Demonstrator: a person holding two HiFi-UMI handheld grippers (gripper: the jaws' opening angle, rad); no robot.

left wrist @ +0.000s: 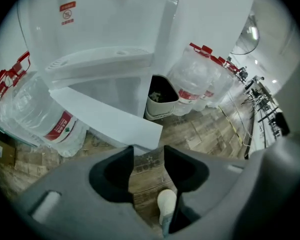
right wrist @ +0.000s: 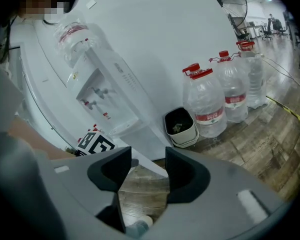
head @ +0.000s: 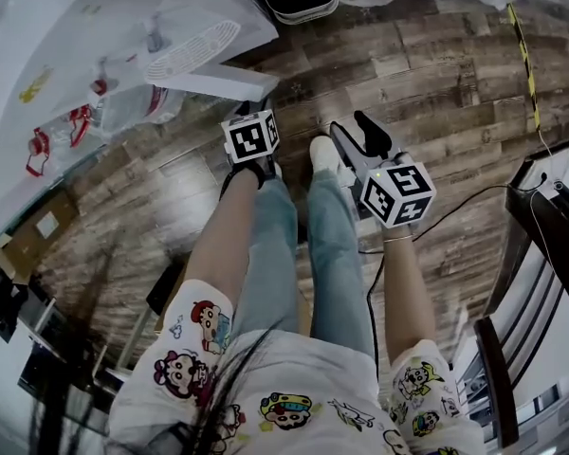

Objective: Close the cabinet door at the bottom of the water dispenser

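**Head view.** We see the left hand-held gripper (head: 251, 142) and the right hand-held gripper (head: 356, 133) above the wooden floor (head: 436, 74), near the open cabinet door (head: 209, 81).

**Left gripper view.** Jaws released and empty. The door's corner lies just beyond them, under the water dispenser (left wrist: 115, 24).

**Right gripper view.** Jaws released and empty.

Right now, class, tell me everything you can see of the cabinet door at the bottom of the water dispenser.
The cabinet door is a plain white, flat, smooth panel, plastic or painted metal by its look. It stands open, swung out from the base of the water dispenser above the wood-pattern floor. Its free corner lies just past the tips of the open left gripper; contact cannot be judged. No handle shows.
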